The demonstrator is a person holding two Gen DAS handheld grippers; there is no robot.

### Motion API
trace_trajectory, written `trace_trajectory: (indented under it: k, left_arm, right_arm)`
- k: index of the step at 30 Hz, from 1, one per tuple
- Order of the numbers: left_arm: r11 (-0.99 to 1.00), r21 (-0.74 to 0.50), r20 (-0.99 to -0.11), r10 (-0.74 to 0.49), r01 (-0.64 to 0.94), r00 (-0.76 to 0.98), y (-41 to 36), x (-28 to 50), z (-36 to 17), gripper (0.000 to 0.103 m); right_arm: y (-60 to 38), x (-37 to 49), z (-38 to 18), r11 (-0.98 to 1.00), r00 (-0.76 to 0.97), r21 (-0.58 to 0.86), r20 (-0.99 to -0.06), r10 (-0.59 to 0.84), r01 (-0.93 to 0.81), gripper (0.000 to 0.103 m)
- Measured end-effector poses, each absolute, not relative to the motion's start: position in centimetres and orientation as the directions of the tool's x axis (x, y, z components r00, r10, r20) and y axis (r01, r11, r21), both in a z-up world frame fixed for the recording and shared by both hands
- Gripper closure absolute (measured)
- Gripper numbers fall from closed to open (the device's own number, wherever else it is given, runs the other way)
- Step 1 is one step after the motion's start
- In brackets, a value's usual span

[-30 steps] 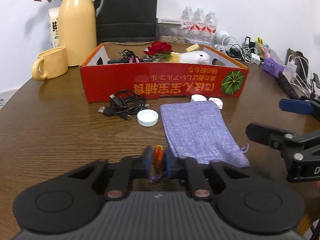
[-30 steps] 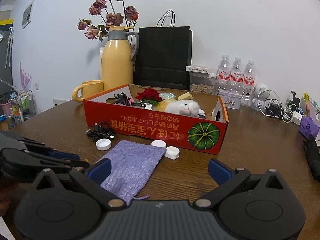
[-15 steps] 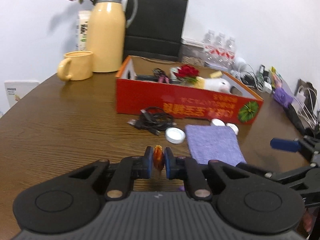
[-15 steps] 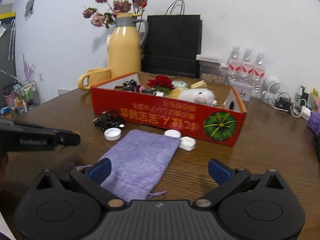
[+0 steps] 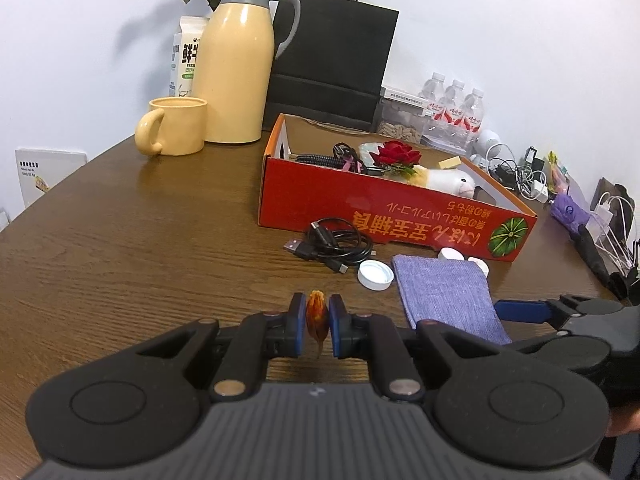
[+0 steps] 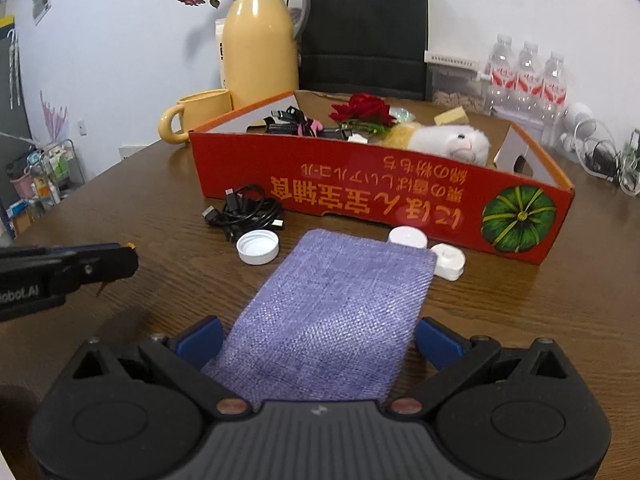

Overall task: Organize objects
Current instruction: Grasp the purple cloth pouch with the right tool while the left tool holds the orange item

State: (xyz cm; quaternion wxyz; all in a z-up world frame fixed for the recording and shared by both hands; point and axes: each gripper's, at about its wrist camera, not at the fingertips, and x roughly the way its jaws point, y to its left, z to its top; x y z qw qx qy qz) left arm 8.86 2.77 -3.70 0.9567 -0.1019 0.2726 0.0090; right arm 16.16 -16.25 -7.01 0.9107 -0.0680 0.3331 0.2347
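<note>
My left gripper (image 5: pixel 317 322) is shut on a small orange piece (image 5: pixel 317 314), held a little above the wooden table and left of the purple cloth pouch (image 5: pixel 444 296). My right gripper (image 6: pixel 319 340) is open, its blue pads either side of the near end of the pouch (image 6: pixel 336 304), which lies flat. Behind the pouch stands the red cardboard box (image 6: pixel 360 192) with a rose, a plush toy and cables in it. A coiled black cable (image 6: pixel 248 214) and a white cap (image 6: pixel 258 247) lie in front of the box.
Two small white round items (image 6: pixel 408 237) sit against the box front. A yellow thermos (image 5: pixel 240 64), a yellow mug (image 5: pixel 176 126), a black paper bag (image 5: pixel 332 60) and water bottles (image 5: pixel 454 108) stand behind. Chargers and wires (image 5: pixel 524 178) crowd the right edge.
My left gripper has drawn away leftward from the pouch, still holding the orange piece. My right gripper has come forward and down, so the pouch's near end now lies between its open fingers.
</note>
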Motion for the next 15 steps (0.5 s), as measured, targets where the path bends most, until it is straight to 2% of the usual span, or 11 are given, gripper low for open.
trace_trajectory:
  k: [15]
  left_arm:
    - [0.976, -0.207, -0.512, -0.051, -0.065, 0.857, 2.86, 7.98, -3.48, 0.090]
  right_arm:
    - [-16.16, 16.16, -7.09, 0.875, 0.664, 0.028, -0.639, 0.388, -0.484, 0.000]
